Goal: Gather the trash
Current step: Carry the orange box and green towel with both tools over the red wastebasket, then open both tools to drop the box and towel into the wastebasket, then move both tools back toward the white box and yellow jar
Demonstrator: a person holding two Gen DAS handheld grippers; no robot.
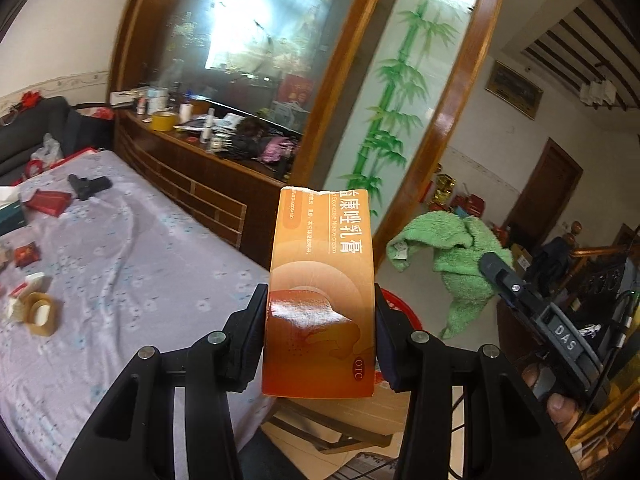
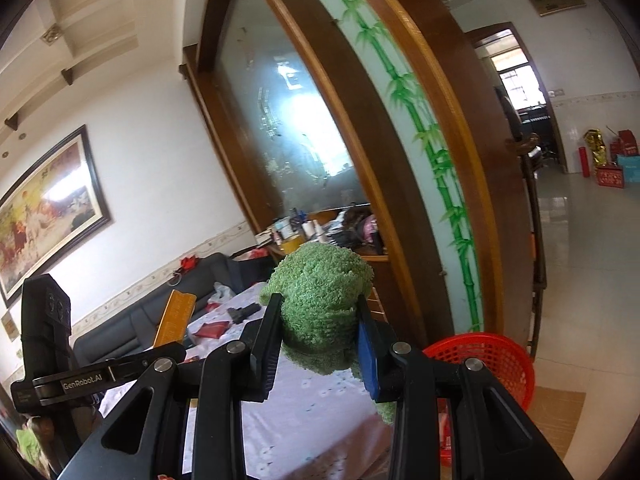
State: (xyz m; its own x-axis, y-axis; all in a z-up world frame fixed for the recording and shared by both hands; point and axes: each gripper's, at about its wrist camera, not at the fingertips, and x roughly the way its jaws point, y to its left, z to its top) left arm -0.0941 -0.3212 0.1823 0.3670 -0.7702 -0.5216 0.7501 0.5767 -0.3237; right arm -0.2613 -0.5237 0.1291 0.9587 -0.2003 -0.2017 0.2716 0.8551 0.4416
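Note:
My left gripper (image 1: 320, 328) is shut on an orange medicine carton (image 1: 322, 280), which stands upright between the pads; the carton (image 2: 176, 318) also shows at the left of the right wrist view. My right gripper (image 2: 318, 334) is shut on a green fluffy towel (image 2: 320, 296); in the left wrist view the towel (image 1: 452, 256) hangs at the right, off the table's edge. A red mesh basket (image 2: 486, 364) stands on the floor just right of the table; only a sliver of the basket's rim (image 1: 404, 308) peeks out behind the carton.
The table with its lilac flowered cloth (image 1: 132, 264) carries a tape roll (image 1: 40, 312), red packets (image 1: 48, 202), a black toy gun (image 1: 88, 186) and a tissue box (image 1: 10, 212). A cluttered wooden sideboard (image 1: 208, 160) and a bamboo-painted glass screen (image 1: 400, 92) stand behind. Tiled floor (image 2: 580, 280) lies to the right.

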